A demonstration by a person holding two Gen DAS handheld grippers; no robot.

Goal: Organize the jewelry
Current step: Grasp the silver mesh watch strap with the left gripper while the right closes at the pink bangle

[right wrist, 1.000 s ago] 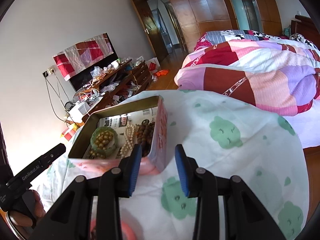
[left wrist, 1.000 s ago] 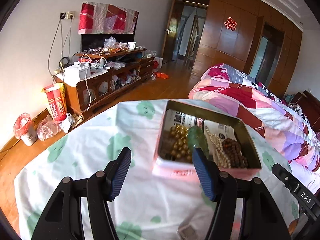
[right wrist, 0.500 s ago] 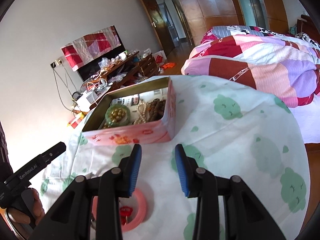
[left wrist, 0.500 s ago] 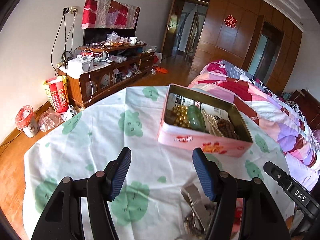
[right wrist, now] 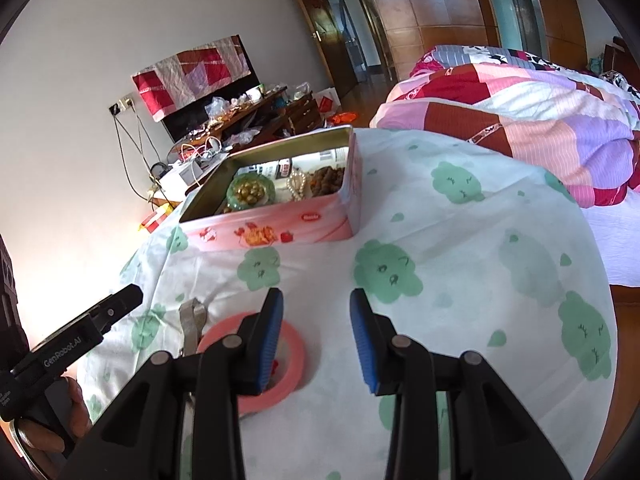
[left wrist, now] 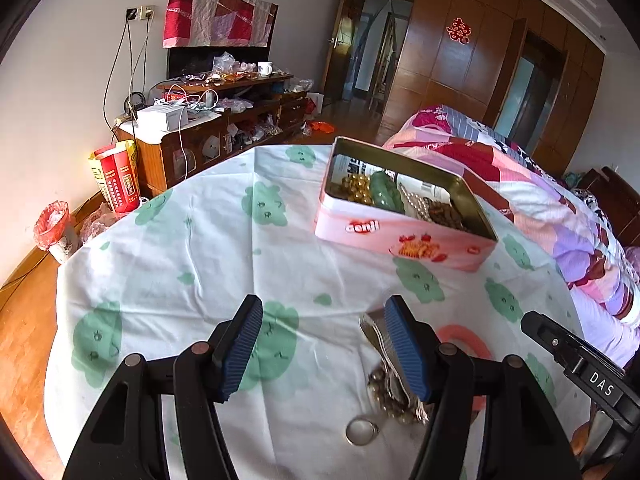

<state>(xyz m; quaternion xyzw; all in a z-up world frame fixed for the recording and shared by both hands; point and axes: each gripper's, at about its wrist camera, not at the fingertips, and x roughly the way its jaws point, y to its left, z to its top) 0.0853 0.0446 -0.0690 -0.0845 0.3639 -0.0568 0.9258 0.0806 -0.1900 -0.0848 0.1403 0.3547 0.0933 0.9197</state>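
Jewelry (left wrist: 394, 396) lies on the cloth beside the open left gripper (left wrist: 322, 346)

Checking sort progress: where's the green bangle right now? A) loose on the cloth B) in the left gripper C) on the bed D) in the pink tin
D: the green bangle lies inside the pink tin, ringing the gold beads; both grippers are empty.
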